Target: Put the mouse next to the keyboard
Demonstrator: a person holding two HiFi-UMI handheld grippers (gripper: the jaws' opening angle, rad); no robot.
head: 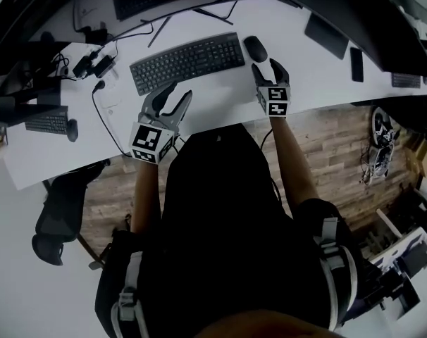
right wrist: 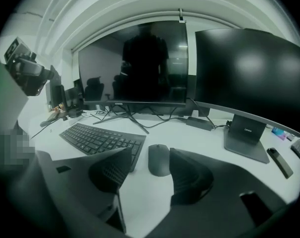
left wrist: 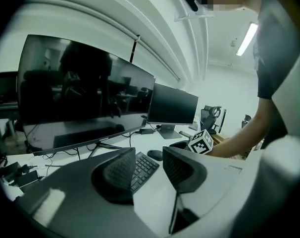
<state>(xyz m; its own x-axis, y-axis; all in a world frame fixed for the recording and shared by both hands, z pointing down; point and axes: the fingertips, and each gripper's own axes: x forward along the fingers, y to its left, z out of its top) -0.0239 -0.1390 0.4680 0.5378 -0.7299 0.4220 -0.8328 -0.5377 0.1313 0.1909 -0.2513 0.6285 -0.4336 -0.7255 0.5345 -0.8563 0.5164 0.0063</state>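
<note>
Both right fingers (right wrist: 192, 177) hover apart just short of the mouse (right wrist: 159, 160).

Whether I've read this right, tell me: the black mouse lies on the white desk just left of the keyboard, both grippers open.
Wrong side: the head view shows the black mouse on the white desk just right of the keyboard, left gripper and right gripper both open.

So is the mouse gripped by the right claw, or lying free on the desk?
Lying free. The mouse sits flat on the desk beside the keyboard, just beyond the right gripper, whose jaws stand apart.
</note>
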